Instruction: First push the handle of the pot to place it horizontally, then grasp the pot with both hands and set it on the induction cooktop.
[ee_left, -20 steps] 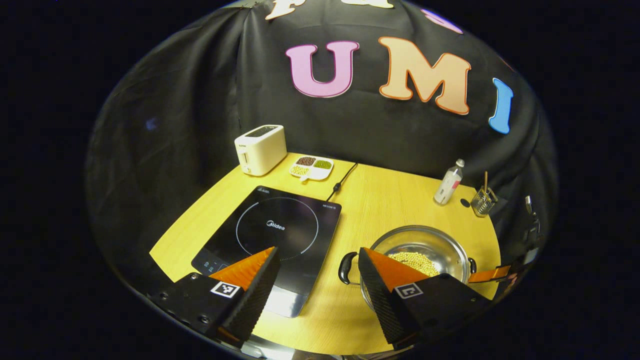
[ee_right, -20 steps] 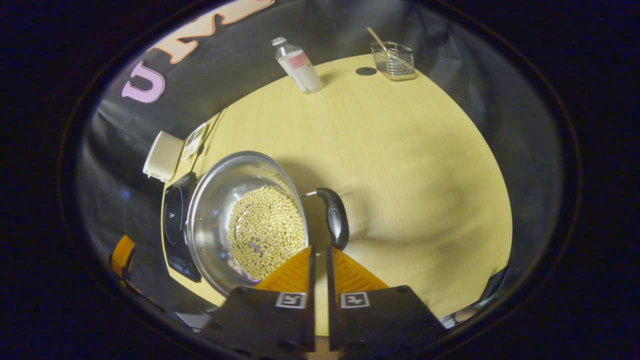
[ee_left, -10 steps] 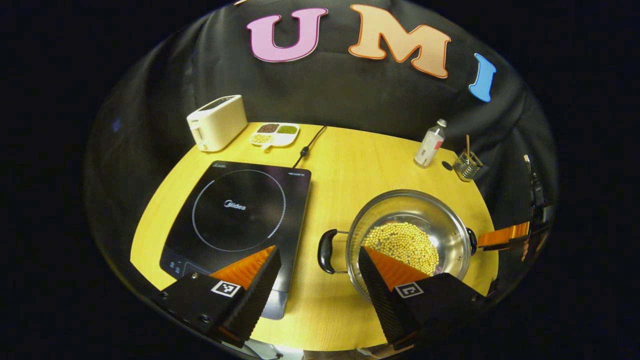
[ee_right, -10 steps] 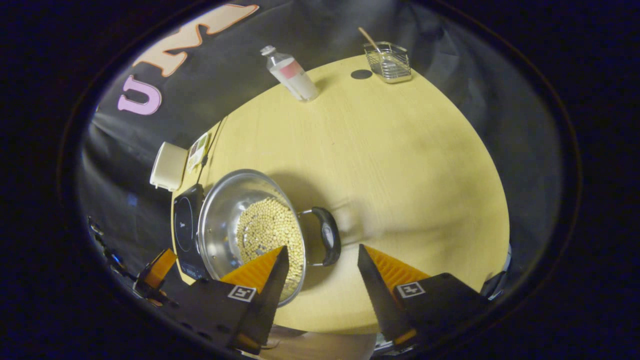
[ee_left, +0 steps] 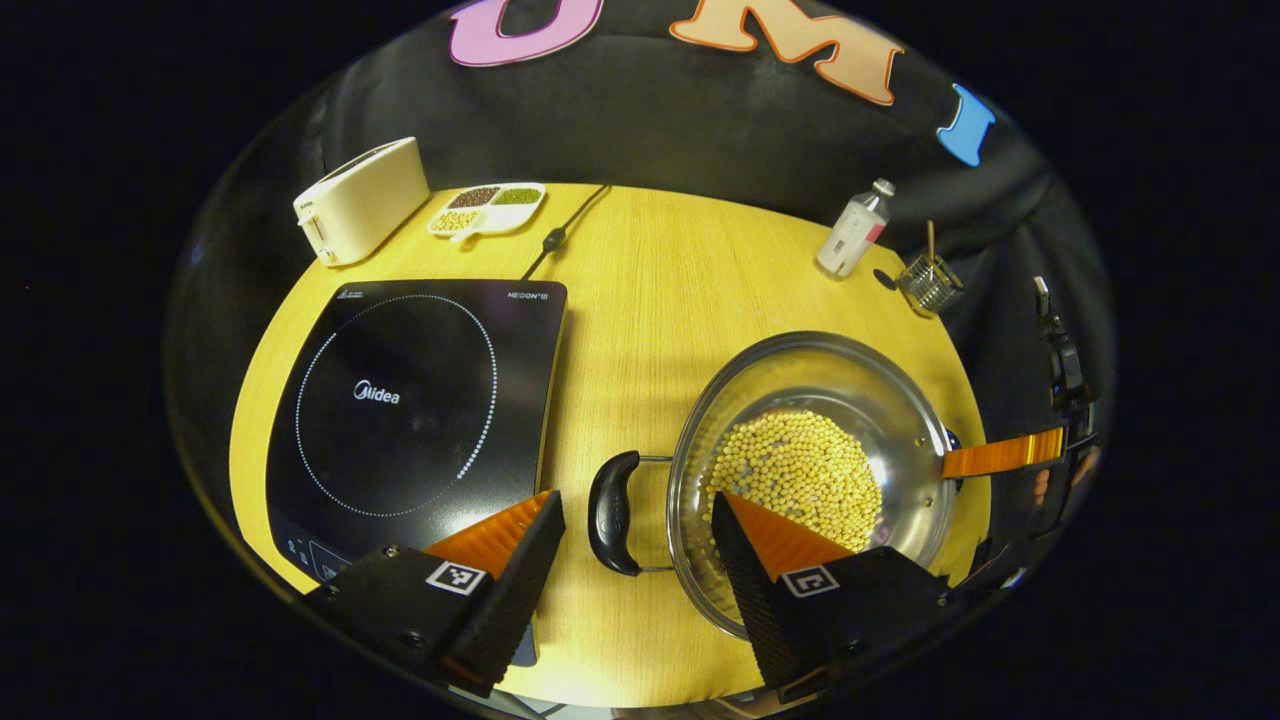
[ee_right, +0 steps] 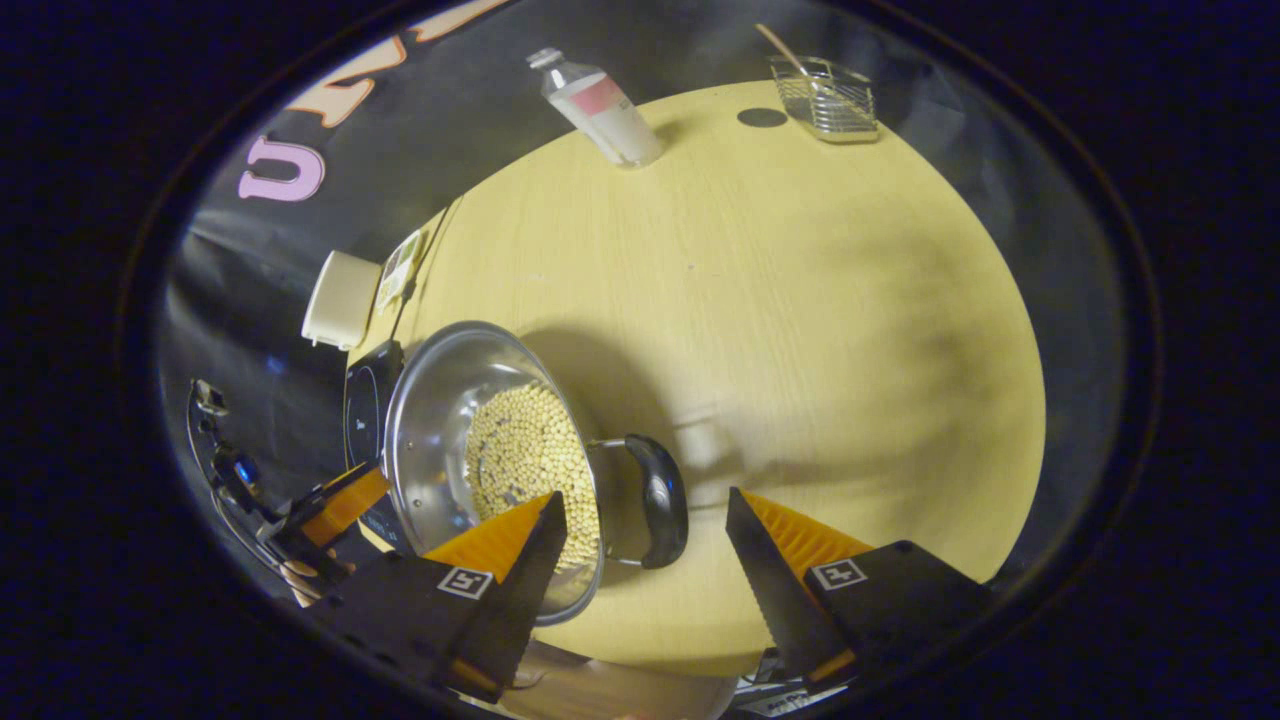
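The left tongs (ee_left: 637, 510) are hanging apart over the pot's (ee_left: 810, 400) near handle (ee_left: 612, 512). The right tongs (ee_right: 645, 510) are gaping around the other handle (ee_right: 660, 498), on the table (ee_right: 780, 280).

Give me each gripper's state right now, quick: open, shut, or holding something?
Left gripper: tongs open, holding nothing, one either side of the pot's black handle.
Right gripper: tongs open, holding nothing, around the other handle.

My left gripper (ee_left: 636, 512) open above pot's near black handle (ee_left: 610, 513). Pot (ee_left: 815, 400) of beans sits right of induction cooktop (ee_left: 405, 390), not touching.
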